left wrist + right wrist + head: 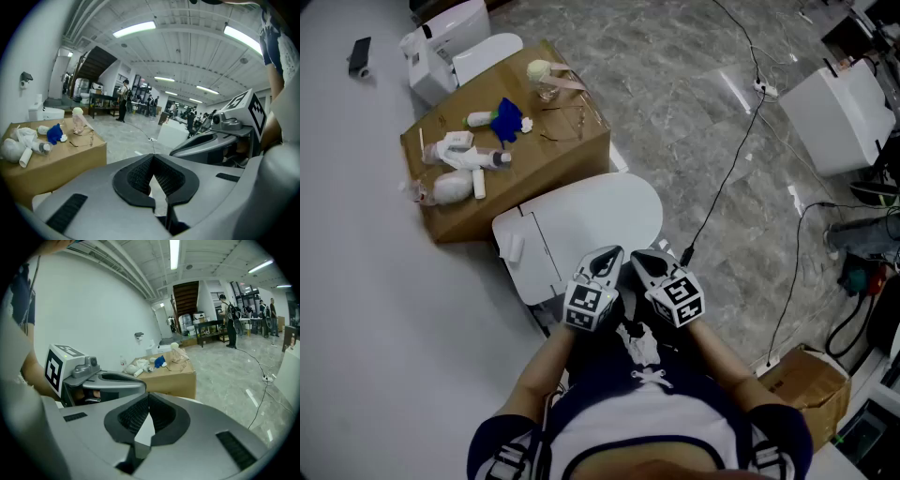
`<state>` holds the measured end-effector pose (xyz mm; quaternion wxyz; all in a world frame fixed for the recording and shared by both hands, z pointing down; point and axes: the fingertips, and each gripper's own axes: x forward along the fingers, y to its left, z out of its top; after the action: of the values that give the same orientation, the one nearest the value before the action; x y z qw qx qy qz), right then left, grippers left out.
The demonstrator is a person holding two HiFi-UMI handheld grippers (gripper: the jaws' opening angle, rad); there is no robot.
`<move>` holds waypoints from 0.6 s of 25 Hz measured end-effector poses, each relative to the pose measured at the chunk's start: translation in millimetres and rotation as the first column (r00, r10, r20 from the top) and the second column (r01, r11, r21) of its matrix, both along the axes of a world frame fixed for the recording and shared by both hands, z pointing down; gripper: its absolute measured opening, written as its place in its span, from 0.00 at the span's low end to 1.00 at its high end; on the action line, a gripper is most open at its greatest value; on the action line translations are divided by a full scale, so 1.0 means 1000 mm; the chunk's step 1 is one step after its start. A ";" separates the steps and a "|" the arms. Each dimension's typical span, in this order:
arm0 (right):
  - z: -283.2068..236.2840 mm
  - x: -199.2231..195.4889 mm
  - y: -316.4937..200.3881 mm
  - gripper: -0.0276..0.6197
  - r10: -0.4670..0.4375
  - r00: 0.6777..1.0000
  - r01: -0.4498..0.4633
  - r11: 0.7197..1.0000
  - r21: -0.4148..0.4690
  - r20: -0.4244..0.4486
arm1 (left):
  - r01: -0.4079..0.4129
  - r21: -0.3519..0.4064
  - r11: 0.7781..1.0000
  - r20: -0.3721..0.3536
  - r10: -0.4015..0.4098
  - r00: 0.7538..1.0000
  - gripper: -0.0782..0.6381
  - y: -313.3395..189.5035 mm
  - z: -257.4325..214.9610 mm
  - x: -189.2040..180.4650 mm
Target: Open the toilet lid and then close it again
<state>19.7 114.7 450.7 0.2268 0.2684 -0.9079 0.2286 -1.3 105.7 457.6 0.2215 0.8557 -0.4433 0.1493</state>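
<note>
Looking down at a white toilet lid (pixel 591 211), flat and shut, toilet on the grey stone floor (pixel 712 112) right at its wall edge. At the lid's near edge: left tool (pixel 606 255) and right tool (pixel 643 259), side by side, nearly touching, both pointing a bit down. Both clamped fully together, nothing in them. Can't tell if touching the lid. Just beyond the toilet, along the same wall edge, a cardboard box (pixel 534 197) topped with a blue toy (pixel 507 120), white bottles (pixel 473 157) and a glass (pixel 547 89). Black cable (pixel 727 178) trailing over the floor, off right.
</note>
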 end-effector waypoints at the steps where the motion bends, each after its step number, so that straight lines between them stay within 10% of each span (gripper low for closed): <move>1: 0.004 0.000 -0.004 0.05 -0.001 1.000 0.001 1.000 -0.003 -0.002 | 0.001 -0.001 1.000 0.000 -0.001 1.000 0.12 -0.004 0.002 0.000; 12: 0.065 0.010 -0.063 0.06 0.042 0.998 -0.046 0.990 -0.133 -0.036 | 0.020 -0.044 0.999 0.002 -0.020 1.000 0.12 -0.045 0.037 -0.001; 15: 0.087 0.018 -0.080 0.25 0.027 0.996 -0.043 0.981 -0.190 -0.085 | 0.029 -0.057 0.998 0.015 -0.028 0.999 0.12 -0.060 0.051 -0.002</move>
<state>37.2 35.1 538.1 0.2844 0.2704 -0.8668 0.3077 -3.0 46.2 508.6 0.2449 0.8415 -0.4525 0.1647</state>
